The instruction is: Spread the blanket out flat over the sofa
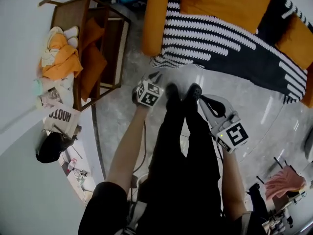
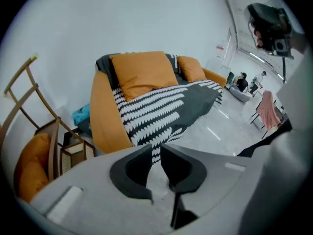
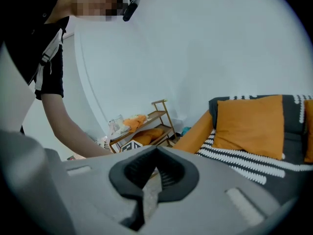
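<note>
Left gripper and right gripper, both empty, in front of a blanket-covered sofa.
Left jaws stand a narrow gap apart; right jaws meet at the tips. In the head view both sit mid-frame beside the person's legs. The black-and-white blanket lies over the orange sofa, upper right, its edge hanging down the front.

— How is the blanket lying right now?
— I'm seeing it draping over the orange sofa, dark with white zigzag stripes, covering the seat and running up the backrest.
— And the edges?
— The front edge is hanging down to the floor. Two orange cushions are sitting on top.
</note>
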The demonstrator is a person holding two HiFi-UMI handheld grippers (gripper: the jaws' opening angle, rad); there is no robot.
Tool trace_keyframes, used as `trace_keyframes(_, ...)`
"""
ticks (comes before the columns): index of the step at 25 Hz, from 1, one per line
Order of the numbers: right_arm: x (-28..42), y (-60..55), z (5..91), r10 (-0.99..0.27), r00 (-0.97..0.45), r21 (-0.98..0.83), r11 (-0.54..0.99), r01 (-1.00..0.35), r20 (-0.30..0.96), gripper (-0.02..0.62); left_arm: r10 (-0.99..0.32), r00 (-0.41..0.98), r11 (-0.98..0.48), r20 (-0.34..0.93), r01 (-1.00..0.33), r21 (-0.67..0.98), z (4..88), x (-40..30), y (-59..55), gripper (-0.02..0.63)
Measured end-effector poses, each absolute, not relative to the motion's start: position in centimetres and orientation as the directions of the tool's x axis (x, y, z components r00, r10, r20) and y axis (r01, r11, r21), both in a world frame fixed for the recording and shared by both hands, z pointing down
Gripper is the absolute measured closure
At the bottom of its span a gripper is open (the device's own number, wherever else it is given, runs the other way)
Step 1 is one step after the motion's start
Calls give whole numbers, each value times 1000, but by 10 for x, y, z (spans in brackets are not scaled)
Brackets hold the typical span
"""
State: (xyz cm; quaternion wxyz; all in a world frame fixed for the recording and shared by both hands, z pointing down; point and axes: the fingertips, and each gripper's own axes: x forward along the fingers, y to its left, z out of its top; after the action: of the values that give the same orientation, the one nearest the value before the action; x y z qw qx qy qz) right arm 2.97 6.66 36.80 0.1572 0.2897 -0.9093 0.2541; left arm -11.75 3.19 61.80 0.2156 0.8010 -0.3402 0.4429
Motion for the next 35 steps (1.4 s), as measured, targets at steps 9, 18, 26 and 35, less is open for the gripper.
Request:
trace_keyframes(9,54,51,278,-532,-757,-264,722,-640,379,592,-523,477,-644,707,-764,39,456,-88,2,563)
trace_keyframes(18,83,41,205,-637,-722,-278,667,-692,271,592,-635,585,-637,504,-766,87,302,-71,-9,584)
trace_keyframes(26,78,24,149,-671,-716,-202,687,-698,191,592,-660,675,-687,331,-720,99,196,-53,-3,594)
trace_keyframes(35,51,25,105,-662,-741,-182,719,-671,113,592,-657,733,-727,176,-678,109,110,-40,9,595)
